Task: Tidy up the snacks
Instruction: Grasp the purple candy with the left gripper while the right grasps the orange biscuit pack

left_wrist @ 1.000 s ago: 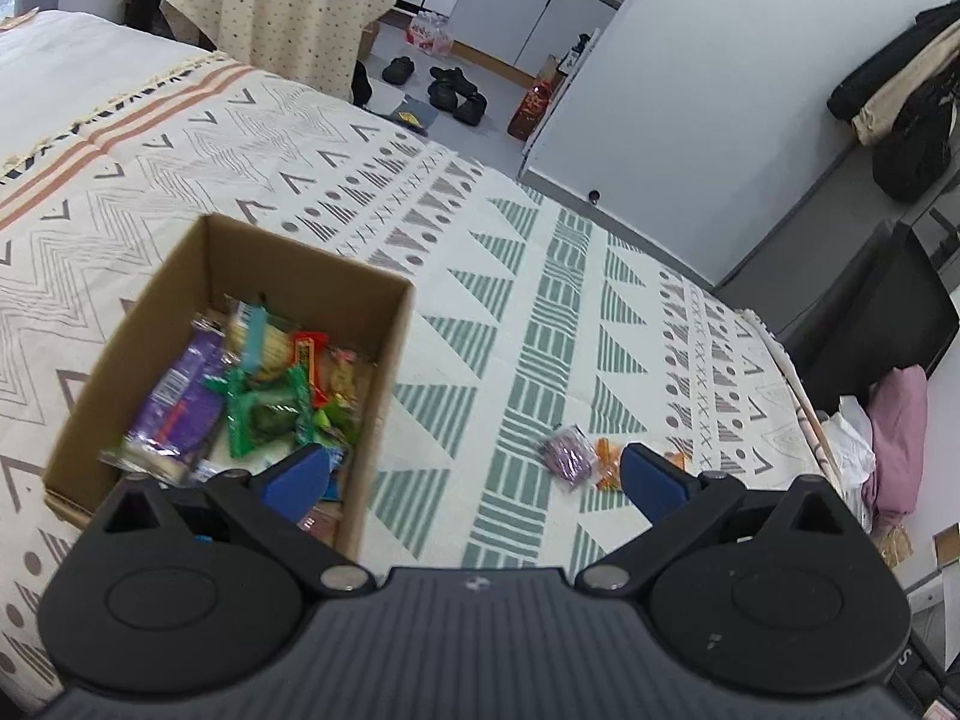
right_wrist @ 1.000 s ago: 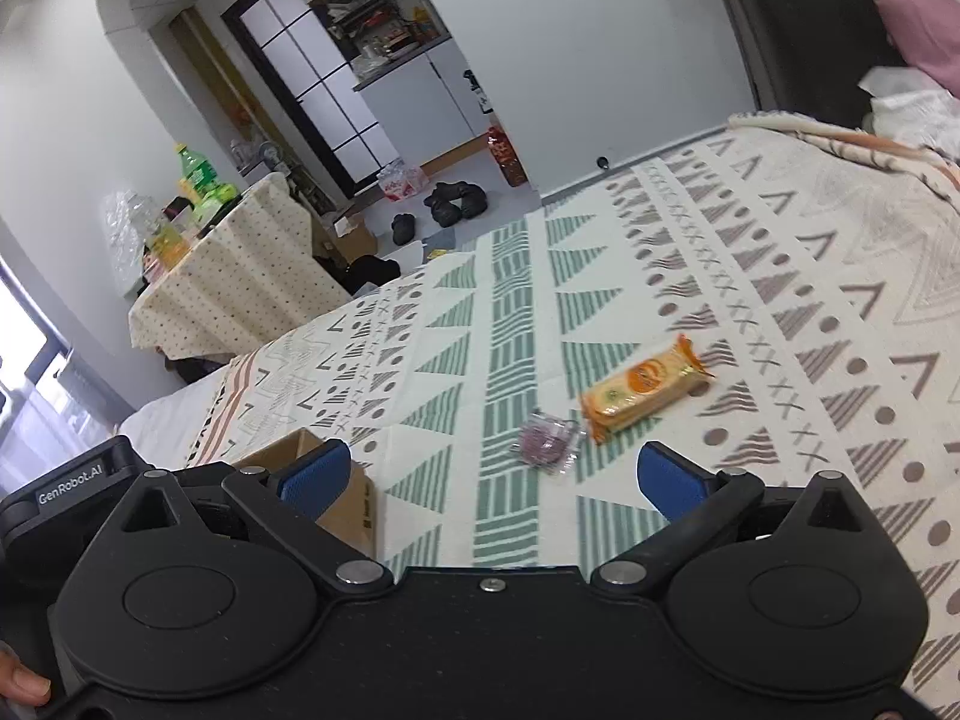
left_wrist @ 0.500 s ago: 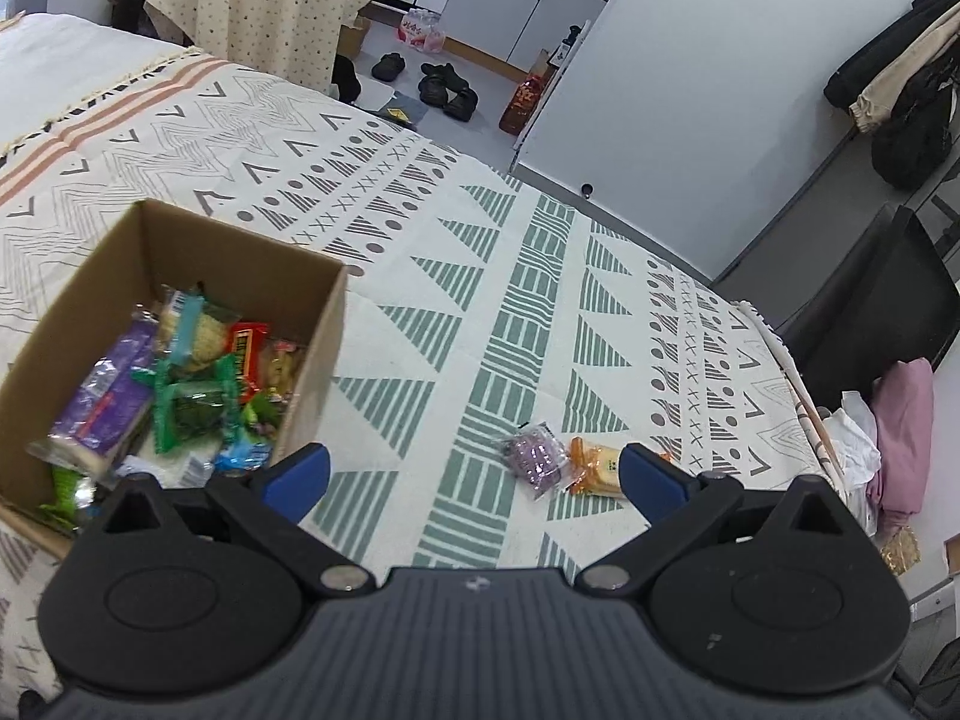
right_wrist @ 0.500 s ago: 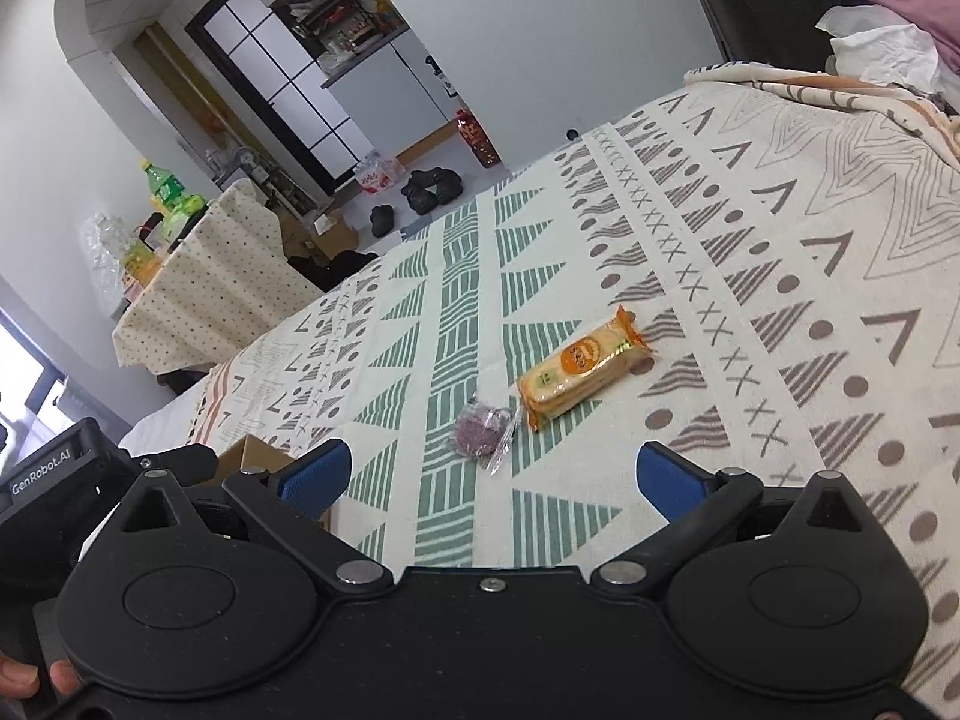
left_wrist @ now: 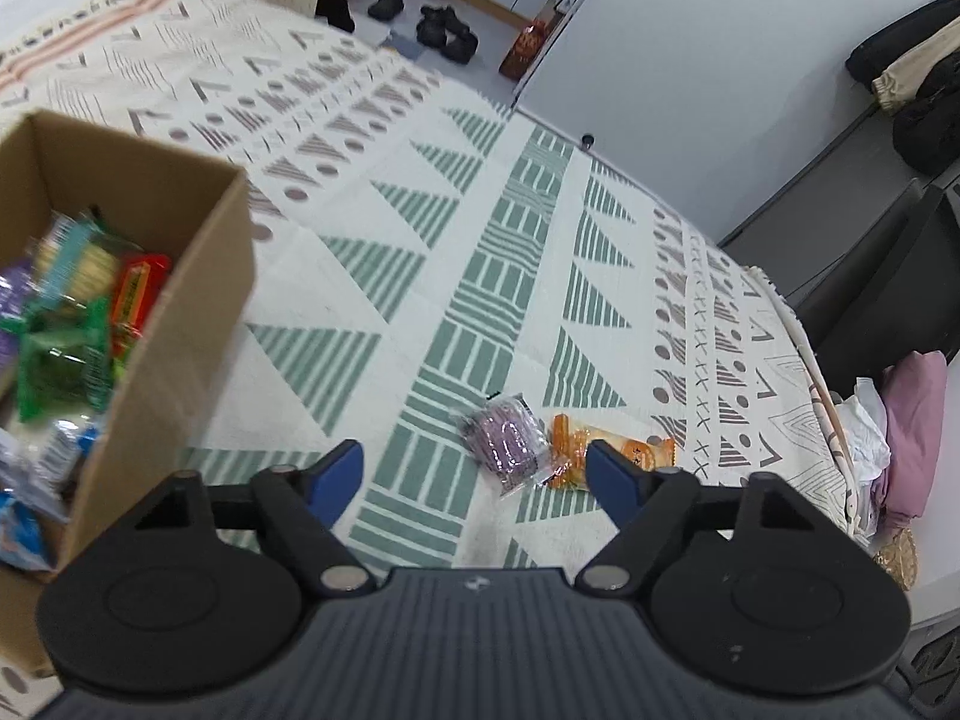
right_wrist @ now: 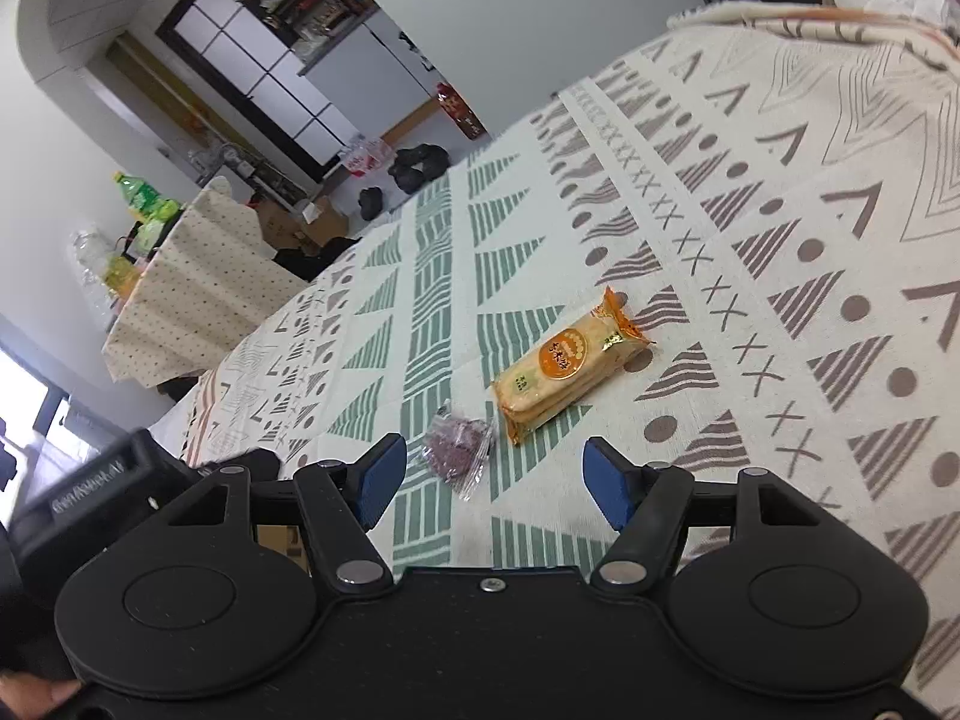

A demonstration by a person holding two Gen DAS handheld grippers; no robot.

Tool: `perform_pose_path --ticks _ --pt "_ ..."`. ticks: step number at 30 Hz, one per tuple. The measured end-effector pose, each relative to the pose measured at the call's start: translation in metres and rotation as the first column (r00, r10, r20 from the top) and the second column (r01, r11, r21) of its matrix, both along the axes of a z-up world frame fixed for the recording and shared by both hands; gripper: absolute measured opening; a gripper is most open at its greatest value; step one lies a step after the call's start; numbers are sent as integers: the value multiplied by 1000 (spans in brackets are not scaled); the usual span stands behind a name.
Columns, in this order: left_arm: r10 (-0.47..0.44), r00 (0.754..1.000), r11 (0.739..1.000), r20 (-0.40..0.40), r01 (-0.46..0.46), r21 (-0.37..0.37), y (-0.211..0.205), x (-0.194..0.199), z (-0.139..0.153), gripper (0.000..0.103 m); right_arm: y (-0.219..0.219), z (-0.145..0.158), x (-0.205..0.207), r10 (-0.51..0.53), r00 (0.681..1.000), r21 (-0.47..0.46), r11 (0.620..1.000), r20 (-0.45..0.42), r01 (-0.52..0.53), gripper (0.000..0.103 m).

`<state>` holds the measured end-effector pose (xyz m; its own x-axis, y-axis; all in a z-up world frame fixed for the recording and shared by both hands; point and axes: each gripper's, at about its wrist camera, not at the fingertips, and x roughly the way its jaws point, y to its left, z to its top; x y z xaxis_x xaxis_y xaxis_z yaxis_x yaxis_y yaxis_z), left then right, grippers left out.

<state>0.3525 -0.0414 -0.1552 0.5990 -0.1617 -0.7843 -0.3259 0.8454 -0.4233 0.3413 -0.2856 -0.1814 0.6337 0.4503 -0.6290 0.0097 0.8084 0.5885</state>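
Observation:
A small purple snack packet (left_wrist: 507,441) and an orange cracker pack (left_wrist: 606,450) lie side by side on the patterned bedspread. My left gripper (left_wrist: 474,474) is open and empty, just short of the purple packet. A cardboard box (left_wrist: 180,276) with several snack packets inside stands at its left. In the right wrist view the purple packet (right_wrist: 459,450) and the orange cracker pack (right_wrist: 567,363) lie just ahead of my right gripper (right_wrist: 495,483), which is open and empty. The left gripper's body (right_wrist: 108,480) shows at the lower left there.
The bedspread (left_wrist: 480,240) ends at an edge on the right, with a pink cloth (left_wrist: 912,420) and a dark chair beyond. Shoes (left_wrist: 444,30) lie on the floor behind the bed. A cloth-covered table with bottles (right_wrist: 144,204) stands at the far left.
Both grippers have moved closer to the two loose snacks, which now sit between the fingers in each view. The box has slid to the left edge of the left wrist view.

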Motion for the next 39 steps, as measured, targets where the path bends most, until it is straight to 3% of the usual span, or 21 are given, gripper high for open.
perform_pose_path --ticks 4,10,19,23,26,31,39 --pt "-1 1000 1000 -21 0 -19 -2 16 -13 67 2 -12 14 -8 999 0 1000 -32 8 65" --pt "-1 999 999 -53 -1 -37 -11 38 -30 67 3 -25 35 -12 998 -23 1000 -60 11 64" --pt "-8 992 999 -127 2 -48 -32 64 -54 67 -1 -41 53 -16 996 -29 999 -85 13 54" --pt "-34 986 999 -162 34 -5 -41 76 -63 67 0 -48 58 -4 996 -23 1000 -94 2 52" --pt "-33 986 999 -164 36 20 -43 80 -64 66 0 -53 64 3 996 -31 999 -93 -6 43" --pt "-44 983 997 -178 55 56 -39 84 -63 36 -1 -57 68 -2 996 -19 1000 -94 0 40" --pt "11 987 999 -163 -5 41 -10 78 -58 33 10 -58 74 14 997 -27 1000 -70 -16 40"
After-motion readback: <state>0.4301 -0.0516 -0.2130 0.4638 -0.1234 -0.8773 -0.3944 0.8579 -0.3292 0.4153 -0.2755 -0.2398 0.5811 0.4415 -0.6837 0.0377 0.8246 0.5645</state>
